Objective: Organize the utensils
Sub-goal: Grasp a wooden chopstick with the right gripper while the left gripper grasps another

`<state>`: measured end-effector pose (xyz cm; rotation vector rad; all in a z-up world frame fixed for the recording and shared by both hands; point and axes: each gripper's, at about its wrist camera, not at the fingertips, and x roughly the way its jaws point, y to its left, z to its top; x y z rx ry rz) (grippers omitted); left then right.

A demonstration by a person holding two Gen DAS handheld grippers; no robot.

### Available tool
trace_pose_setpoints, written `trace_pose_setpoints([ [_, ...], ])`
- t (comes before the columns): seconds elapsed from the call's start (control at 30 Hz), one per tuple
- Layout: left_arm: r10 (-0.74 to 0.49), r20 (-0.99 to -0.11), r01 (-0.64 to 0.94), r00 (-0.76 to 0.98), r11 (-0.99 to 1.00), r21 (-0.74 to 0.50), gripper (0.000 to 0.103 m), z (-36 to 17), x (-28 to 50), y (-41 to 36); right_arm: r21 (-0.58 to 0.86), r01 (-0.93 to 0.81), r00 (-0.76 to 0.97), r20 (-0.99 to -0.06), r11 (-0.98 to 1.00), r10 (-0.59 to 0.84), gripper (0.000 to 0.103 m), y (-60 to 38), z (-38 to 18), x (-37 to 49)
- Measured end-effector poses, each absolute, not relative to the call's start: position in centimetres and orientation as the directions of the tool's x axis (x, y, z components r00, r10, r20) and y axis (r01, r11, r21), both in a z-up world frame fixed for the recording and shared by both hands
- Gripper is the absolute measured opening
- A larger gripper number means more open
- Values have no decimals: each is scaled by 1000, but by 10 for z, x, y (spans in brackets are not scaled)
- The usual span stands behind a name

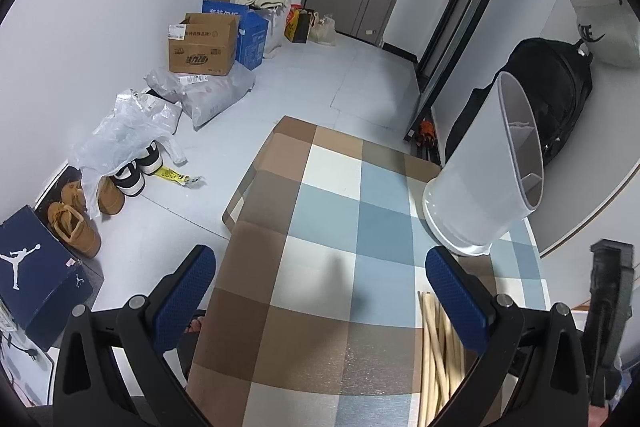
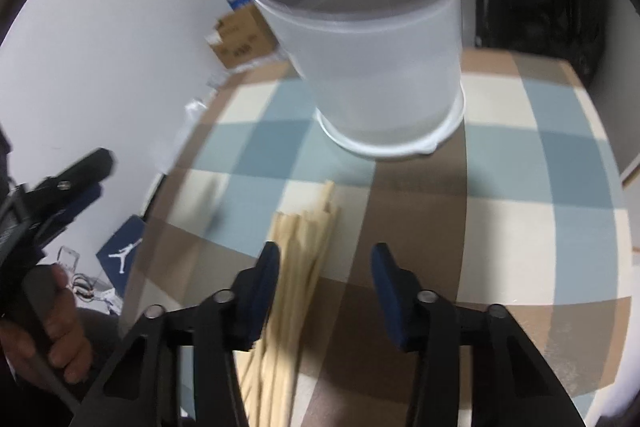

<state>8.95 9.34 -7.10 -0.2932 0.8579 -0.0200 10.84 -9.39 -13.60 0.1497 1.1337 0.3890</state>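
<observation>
A white cylindrical utensil holder (image 1: 476, 179) with inner dividers stands on the checked tablecloth (image 1: 320, 211), at the table's far right. In the right wrist view the holder (image 2: 372, 59) is straight ahead, blurred. A bundle of pale wooden chopsticks (image 2: 300, 267) lies on the cloth in front of it. My right gripper (image 2: 326, 287) hovers over the bundle's right side, its jaws apart and the pads not pressing on the sticks. My left gripper (image 1: 320, 291) is wide open above bare cloth, with the chopsticks (image 1: 436, 347) under its right finger (image 1: 456, 295). A hand (image 2: 52, 327) holds the left gripper's handle.
Left of the table, on the floor, are a cardboard box (image 1: 204, 43), plastic bags (image 1: 132, 131), shoes (image 1: 80, 223) and a dark blue shoebox (image 1: 36, 275). A black backpack (image 1: 560, 99) leans behind the holder. The table edge (image 1: 240, 195) drops off at the left.
</observation>
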Motion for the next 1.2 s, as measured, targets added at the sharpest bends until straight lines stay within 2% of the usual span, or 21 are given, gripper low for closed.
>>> trace_pose_setpoints([
  [0.03, -139, -745, -95, 653, 960, -262, 102, -72, 90, 93, 313, -218, 357, -856, 925, 374, 34, -94, -138, 109],
  [0.1, -144, -746, -86, 651, 962, -260, 102, -72, 90, 95, 310, -214, 351, -861, 927, 369, 33, -95, -139, 108],
  [0.2, -151, -747, -82, 648, 961, -266, 102, -72, 91, 97, 301, -219, 334, -871, 928, 361, 26, -94, -140, 107],
  [0.33, -168, -753, -88, 637, 954, -288, 102, -74, 93, 101, 283, -227, 324, -880, 932, 347, 13, -93, -137, 111],
  [0.43, -177, -750, -85, 637, 951, -296, 102, -73, 93, 102, 285, -219, 321, -882, 933, 344, 8, -93, -137, 115],
  [0.67, -174, -764, -66, 622, 960, -273, 102, -76, 94, 96, 323, -152, 336, -872, 934, 356, 7, -101, -137, 120],
  [0.9, -215, -814, -11, 540, 965, -262, 102, -88, 95, 79, 356, -107, 444, -818, 928, 365, 7, -128, -110, 112],
  [1.0, -237, -836, 26, 495, 966, -259, 101, -92, 95, 64, 317, -103, 506, -800, 943, 324, 7, -137, -96, 108],
  [1.07, -238, -849, 38, 471, 967, -250, 97, -94, 96, 57, 289, -106, 539, -788, 952, 299, 7, -141, -88, 106],
  [1.2, -249, -874, 18, 417, 964, -266, 97, -102, 100, 50, 203, -137, 619, -747, 970, 243, 6, -146, -70, 102],
])
